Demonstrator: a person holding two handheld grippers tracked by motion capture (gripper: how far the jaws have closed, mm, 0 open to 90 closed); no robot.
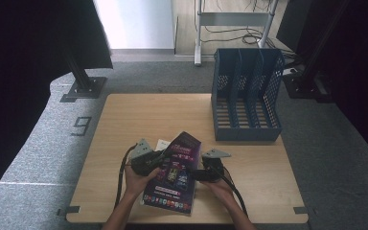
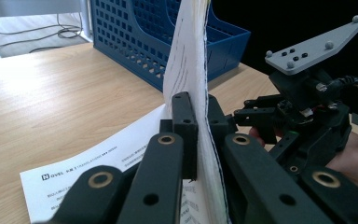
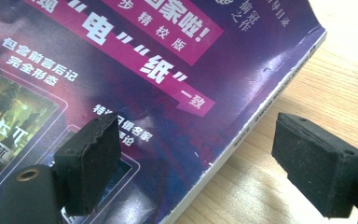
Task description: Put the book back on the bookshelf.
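A: Left gripper [image 2: 196, 135] first: what is it doing?

B: Its jaws are pressed together on the book's [image 1: 175, 172] pages, seen edge-on in the left gripper view as a white sheaf rising between the two black jaws. The lower part of the sheaf is cut off by the picture's bottom edge.

A: And the right gripper [image 3: 209, 163]?

B: Spread. In its own view the two pads stand well apart, one over the purple cover, the other over bare table [image 3: 335, 88] beyond the spine. Neither pad presses on the book there.

A: Where does the book lie?

B: Near the front edge of the table, between the two hands in the high view. Its near part rests flat, while the far cover stands lifted. A white printed sheet [image 2: 98, 163] lies beside it; the small print is too fine to read.

A: Anything else on the table?

B: A blue file rack [image 1: 247, 96] stands at the far right, well apart from the book.

A: What stays unclear?

B: From above, both grippers' fingertips are dark and small, so the jaws cannot be made out there. The cover's title is cropped in the right gripper view. The person's forearms are cut off at the bottom.
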